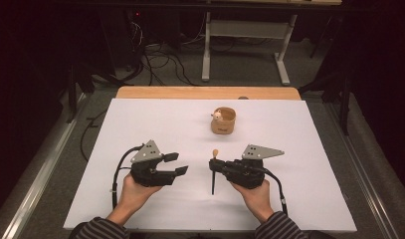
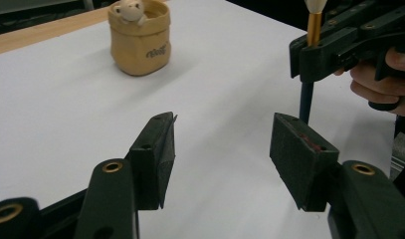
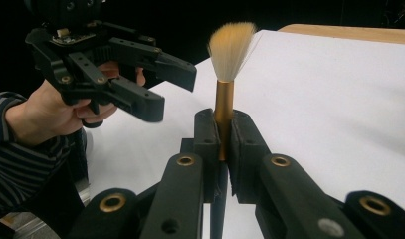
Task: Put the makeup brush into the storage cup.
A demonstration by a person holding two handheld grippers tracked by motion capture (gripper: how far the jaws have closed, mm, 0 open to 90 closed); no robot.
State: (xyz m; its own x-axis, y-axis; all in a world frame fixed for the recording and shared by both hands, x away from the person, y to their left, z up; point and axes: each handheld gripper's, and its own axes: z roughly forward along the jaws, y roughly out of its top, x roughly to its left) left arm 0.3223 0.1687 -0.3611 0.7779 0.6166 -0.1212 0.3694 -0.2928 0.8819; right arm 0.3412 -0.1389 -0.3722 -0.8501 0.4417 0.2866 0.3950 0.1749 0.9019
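Low in the frame, the left tongs [image 1: 179, 164] gape empty while the right tongs [image 1: 213, 167] clamp a brush [image 1: 214, 172] above the table [image 1: 140, 124]; the pouch [image 1: 223, 120], upper centre, probably awaits it.

**Hand-held grippers: pose and state**

Left hand-held gripper [image 1: 179, 164]: gripped from behind by the left hand [image 1: 133, 191], jaws spread wide, nothing between them. Right hand-held gripper [image 1: 213, 167]: gripped by the right hand [image 1: 252, 191], jaws closed on a brush [image 3: 225, 107], facing the left one. Striped sleeves [image 1: 98, 229] at both wrists.
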